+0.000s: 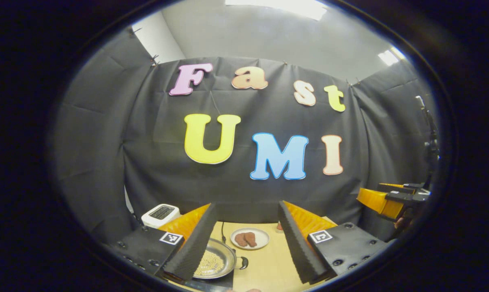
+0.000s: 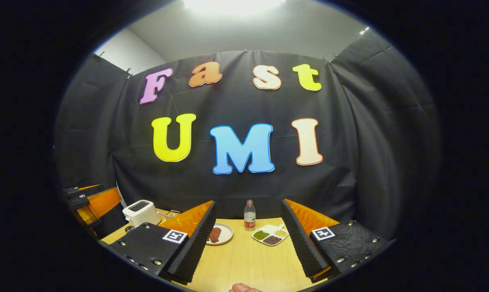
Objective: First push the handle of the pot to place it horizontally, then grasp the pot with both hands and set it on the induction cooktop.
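Note:
A shallow metal pot (image 1: 216, 263) with pale yellow contents sits low in the left gripper view, partly hidden behind that gripper's left finger. Its short dark handle (image 1: 243, 263) sticks out to the right. A dark flat slab (image 1: 222, 283) lies under the pot; I cannot tell whether it is the induction cooktop. My left gripper (image 1: 247, 205) is held above the table, open, with nothing between its fingers. My right gripper (image 2: 248, 202) is also open and holds nothing; it shows at the right of the left gripper view as right gripper (image 1: 390, 200).
On the wooden table (image 2: 244, 259) stand a plate of brown meat (image 2: 219, 234), a water bottle (image 2: 249, 215), a divided dish of beans (image 2: 271, 234) and a white toaster (image 2: 141, 212). A black cable (image 1: 223, 232) runs behind the pot. The booth's cloth wall closes off the back.

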A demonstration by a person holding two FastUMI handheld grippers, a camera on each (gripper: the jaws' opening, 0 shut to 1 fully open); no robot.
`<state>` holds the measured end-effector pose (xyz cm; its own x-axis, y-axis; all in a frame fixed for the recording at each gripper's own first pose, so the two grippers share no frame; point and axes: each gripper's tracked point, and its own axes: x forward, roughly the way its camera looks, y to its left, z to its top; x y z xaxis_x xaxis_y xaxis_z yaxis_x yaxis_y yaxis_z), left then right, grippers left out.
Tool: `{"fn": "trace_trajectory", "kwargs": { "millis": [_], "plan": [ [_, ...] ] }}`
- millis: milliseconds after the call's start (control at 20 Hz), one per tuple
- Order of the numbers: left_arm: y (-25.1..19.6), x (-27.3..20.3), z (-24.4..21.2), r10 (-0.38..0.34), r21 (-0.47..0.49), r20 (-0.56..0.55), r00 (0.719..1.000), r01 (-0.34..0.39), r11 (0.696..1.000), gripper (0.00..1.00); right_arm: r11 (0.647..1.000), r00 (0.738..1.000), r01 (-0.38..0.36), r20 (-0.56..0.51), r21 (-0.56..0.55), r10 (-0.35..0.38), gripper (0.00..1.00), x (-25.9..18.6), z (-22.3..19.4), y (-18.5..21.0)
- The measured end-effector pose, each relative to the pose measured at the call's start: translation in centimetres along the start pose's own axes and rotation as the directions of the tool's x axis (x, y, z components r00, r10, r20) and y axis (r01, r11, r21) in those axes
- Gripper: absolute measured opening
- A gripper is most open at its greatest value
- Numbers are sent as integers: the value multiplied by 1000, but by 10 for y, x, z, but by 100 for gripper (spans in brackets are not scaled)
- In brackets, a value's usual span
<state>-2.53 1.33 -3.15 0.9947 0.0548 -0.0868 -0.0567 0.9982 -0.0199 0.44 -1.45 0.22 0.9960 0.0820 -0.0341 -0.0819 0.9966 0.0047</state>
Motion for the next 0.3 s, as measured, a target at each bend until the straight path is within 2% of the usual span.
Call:
{"fn": "trace_trajectory", "kwargs": {
  "millis": [50,100,200,300],
  "plan": [
    [-5,-4,0,5,8,-3,1000,-5,1000,97,1000,1000,-5,-12,0,5,96,-4,-5,-4],
    [-10,-5,-1,11,12,-2,1000,-11,1000,95,1000,1000,-20,-17,0,20,96,-7,-7,-5],
    [-16,-12,-3,14,25,-3,1000,-14,1000,99,999,999,-32,-28,-8,32,96,-9,-12,-11],
    [-16,-20,-5,21,40,-2,1000,-21,999,97,999,999,-37,-35,-6,37,96,-14,-13,-13]
  ]
}}
